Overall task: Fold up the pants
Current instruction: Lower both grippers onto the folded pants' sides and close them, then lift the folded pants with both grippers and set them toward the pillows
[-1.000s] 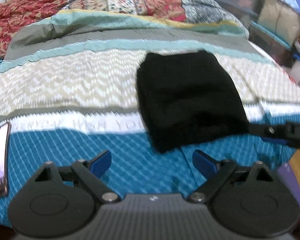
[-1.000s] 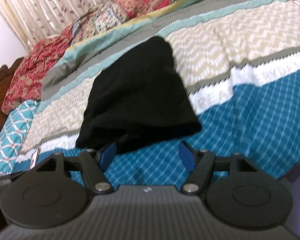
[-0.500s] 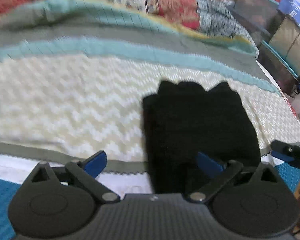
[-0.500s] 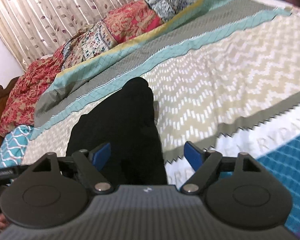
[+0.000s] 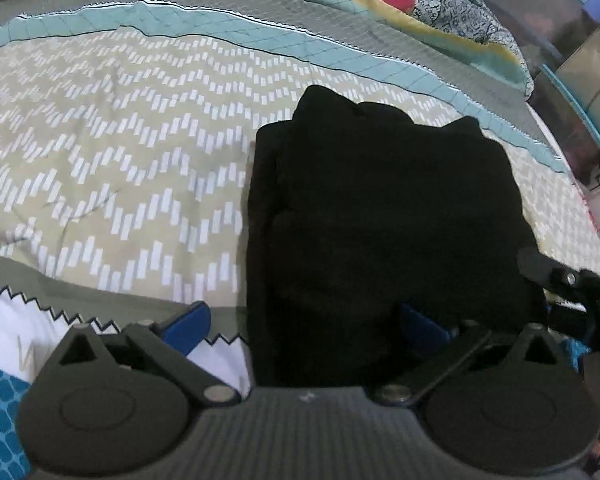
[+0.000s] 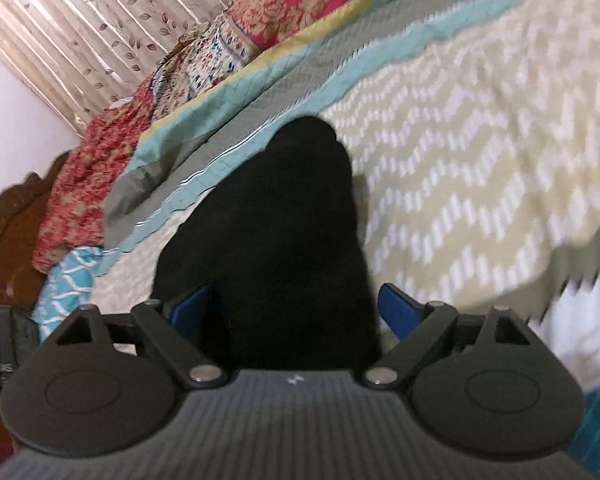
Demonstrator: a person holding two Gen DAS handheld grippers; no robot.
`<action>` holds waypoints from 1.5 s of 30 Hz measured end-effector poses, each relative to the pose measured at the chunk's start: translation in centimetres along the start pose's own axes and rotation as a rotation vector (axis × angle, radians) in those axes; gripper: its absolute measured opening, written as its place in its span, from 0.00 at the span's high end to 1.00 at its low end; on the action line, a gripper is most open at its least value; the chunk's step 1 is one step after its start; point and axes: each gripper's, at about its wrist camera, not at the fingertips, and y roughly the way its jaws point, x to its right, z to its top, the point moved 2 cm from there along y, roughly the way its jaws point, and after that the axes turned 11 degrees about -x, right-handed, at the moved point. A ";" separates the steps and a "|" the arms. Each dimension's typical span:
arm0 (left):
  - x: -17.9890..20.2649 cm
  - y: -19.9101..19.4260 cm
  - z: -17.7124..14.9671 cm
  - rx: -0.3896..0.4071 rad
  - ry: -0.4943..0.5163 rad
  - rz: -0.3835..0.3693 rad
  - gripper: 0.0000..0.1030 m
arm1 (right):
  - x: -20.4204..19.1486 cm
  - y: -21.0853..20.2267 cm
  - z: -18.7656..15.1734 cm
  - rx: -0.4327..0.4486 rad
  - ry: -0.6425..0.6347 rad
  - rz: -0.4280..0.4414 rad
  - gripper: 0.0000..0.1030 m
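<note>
Both tongs wide apart and empty: left gripper (image 5: 304, 328) with jaws opening to full width, right gripper (image 6: 296, 308) with jaws also opening, no cloth pinched by either.

Black pants (image 5: 380, 220), already folded to a compact bundle, lying flat on the patterned bedspread (image 5: 120, 160), directly ahead of both tongs. Seen from the left gripper: near edge of bundle just under the right finger (image 5: 420, 326), left finger (image 5: 188, 326) over bare bedspread, so bundle sits ahead and to the right side. Seen from the right wrist view: pants (image 6: 276, 240) filling the gap between both fingers, near edge hidden under the gripper body. Long axis of bundle running away from the tongs, toward the patchwork quilt (image 6: 236, 40) and curtain (image 6: 80, 8) beyond. Tip of right gripper (image 5: 556, 276) visible at the right edge of the left view, beside the bundle's right side. Right gripper probably better centred, both equally near.

Compared with one second before: then the bundle well ahead with blue bedspread between it and the fingers; now reached by both tongs, looking more steeply down on it, and jaws wider. Phone at the left no longer in view.
</note>
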 end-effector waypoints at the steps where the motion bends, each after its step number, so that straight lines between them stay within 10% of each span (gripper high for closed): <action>1: 0.1 -0.1 0.0 0.001 -0.002 0.004 0.00 | 0.2 0.0 -0.3 -0.010 0.018 0.019 0.10; 29: -0.2 -0.4 -0.7 0.003 -0.028 0.000 0.01 | -1.9 1.4 -0.6 -0.109 -0.119 -0.011 0.05; 34: 1.9 -1.2 -0.8 0.063 0.037 -0.022 0.49 | -5.0 2.1 -1.6 -0.070 -0.241 -0.114 0.42; 37: 3.5 -2.9 -0.6 0.115 0.108 0.000 0.68 | -7.8 0.6 -2.3 0.014 -0.348 -0.111 0.48; 45: 4.0 -8.4 7.5 0.321 0.131 -0.046 0.68 | -12.4 -0.6 3.7 0.273 -0.508 -0.067 0.49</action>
